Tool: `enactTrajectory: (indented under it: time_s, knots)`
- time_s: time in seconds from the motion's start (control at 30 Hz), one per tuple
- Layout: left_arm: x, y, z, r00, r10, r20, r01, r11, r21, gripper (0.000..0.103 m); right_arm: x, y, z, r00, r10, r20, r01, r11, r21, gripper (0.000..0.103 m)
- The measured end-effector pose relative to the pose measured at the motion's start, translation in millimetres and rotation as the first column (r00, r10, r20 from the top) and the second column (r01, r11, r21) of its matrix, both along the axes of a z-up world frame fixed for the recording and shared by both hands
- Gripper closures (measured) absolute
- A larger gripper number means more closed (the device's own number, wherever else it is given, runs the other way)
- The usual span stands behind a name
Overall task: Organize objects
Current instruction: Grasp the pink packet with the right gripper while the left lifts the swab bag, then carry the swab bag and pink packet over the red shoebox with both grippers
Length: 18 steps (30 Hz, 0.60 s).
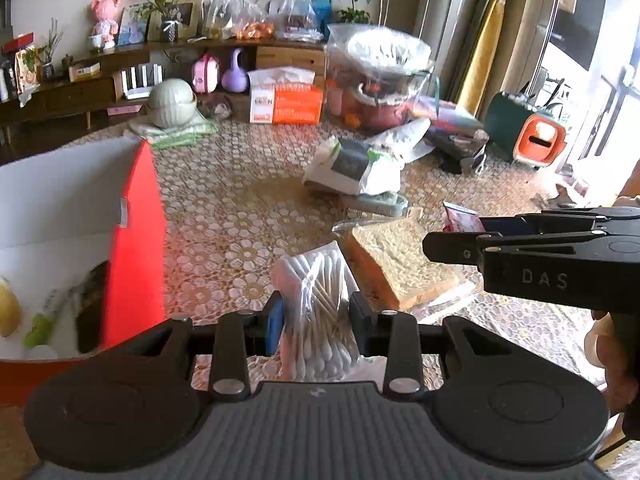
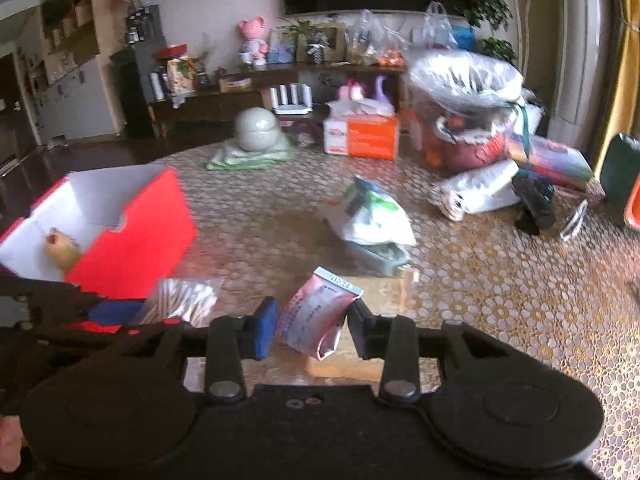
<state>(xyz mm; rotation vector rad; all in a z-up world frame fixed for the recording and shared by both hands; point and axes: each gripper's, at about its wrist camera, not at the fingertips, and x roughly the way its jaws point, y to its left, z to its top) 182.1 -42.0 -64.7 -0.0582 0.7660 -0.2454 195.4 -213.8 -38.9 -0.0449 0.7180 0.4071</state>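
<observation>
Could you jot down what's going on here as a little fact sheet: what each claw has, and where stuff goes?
left claw: shut on a bag of cotton swabs
right claw: shut on a pink pouch
box: red box, open, white inside, to the left
in box: a pear
on table: sliced bread

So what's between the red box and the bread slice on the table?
In the left wrist view, the cotton swab bag, held by the left gripper, sits between the red box and the bread slice; otherwise bare tablecloth.
</observation>
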Motion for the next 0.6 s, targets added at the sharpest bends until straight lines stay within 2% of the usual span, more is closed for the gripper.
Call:
enactTrajectory:
  time_s: [0.2,0.6]
  knots:
    - [-21.4,27.8,29.4,0.999,0.021,0.036,-0.02,1.0,-0.021,0.069,-21.5,26.3,29.0,0.997,0.073,0.018,-0.073,0.997,0.012,0.065]
    - [-44.1,105.2,63.9,0.99,0.092,0.102,-0.095,0.995,0.026,0.069,-38.7,107.4,62.5,0.97,0.228,0.086,-0.227,0.974,-0.021,0.065]
